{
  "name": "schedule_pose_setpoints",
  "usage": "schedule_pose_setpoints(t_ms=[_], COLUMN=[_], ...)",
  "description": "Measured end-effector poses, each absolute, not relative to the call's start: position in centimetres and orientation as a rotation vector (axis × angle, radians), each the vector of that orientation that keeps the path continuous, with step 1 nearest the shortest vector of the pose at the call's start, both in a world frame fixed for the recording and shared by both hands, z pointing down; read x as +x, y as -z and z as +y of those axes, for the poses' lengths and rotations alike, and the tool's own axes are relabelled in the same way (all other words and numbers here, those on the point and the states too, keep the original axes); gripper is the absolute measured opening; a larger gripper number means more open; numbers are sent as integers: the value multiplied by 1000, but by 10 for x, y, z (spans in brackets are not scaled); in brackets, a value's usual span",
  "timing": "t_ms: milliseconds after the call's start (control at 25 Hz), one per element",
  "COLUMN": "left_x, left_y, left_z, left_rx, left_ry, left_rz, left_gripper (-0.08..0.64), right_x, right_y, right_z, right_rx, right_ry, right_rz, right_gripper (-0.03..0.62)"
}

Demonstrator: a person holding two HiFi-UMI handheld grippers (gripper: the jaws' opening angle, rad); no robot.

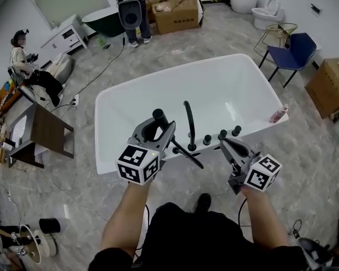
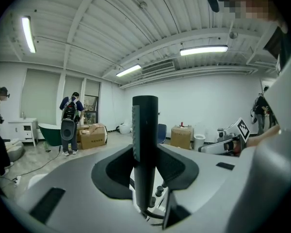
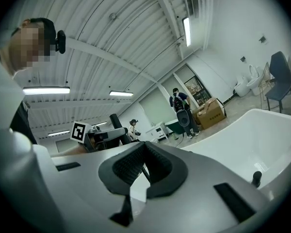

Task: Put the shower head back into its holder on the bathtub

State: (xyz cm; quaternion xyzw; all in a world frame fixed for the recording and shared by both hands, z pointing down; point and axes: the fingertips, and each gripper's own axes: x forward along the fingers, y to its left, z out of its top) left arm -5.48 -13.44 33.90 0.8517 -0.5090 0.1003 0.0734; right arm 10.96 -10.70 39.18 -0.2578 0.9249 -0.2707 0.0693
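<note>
Shower head [image 2: 144,144] is clamped upright between the left gripper's [image 1: 160,126] pads, with the hose [image 1: 187,154] trailing off below. Right gripper [image 1: 225,144] sits nearby with its jaws pinched together on nothing. Both hover over the near rim of the white bathtub [image 1: 110,103], either side of the black faucet [image 1: 188,123].

This is looking like a bare hall fitted out as a mock bathroom for recording, not a home. A white tub [image 1: 116,103] is standing free on the marble-look floor [image 1: 214,33], just ahead of the left tongs [image 1: 161,126] and right tongs [image 1: 225,144]. Far beyond them, toilets [image 1: 268,13] are sitting loose by the wall, beside stacked boxes [image 1: 178,10]. Cables [image 1: 99,75] are trailing across the floor ahead and left of the tongs. Overhead, tube lights [image 2: 203,50] are glowing under a ribbed metal ceiling [image 2: 111,23]. Beyond the tub, people [image 1: 131,7] wearing gear are working.
</note>
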Motion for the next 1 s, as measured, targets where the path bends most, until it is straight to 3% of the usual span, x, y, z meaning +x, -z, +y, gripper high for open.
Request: schedule_pose_setpoints(t_ms=[440,1000], left_x=[-70,-117], left_y=[-317,-266], left_z=[-165,-195], left_rx=[2610,2751], left_ry=[-230,-55], left_rz=[-1538,-1513], left_gripper=[147,147], right_x=[96,27], right_y=[-370,-352], right_z=[-154,-180], right_rx=[-798,-845], right_ry=[750,696], right_rz=[2787,2800], right_gripper=[15,17])
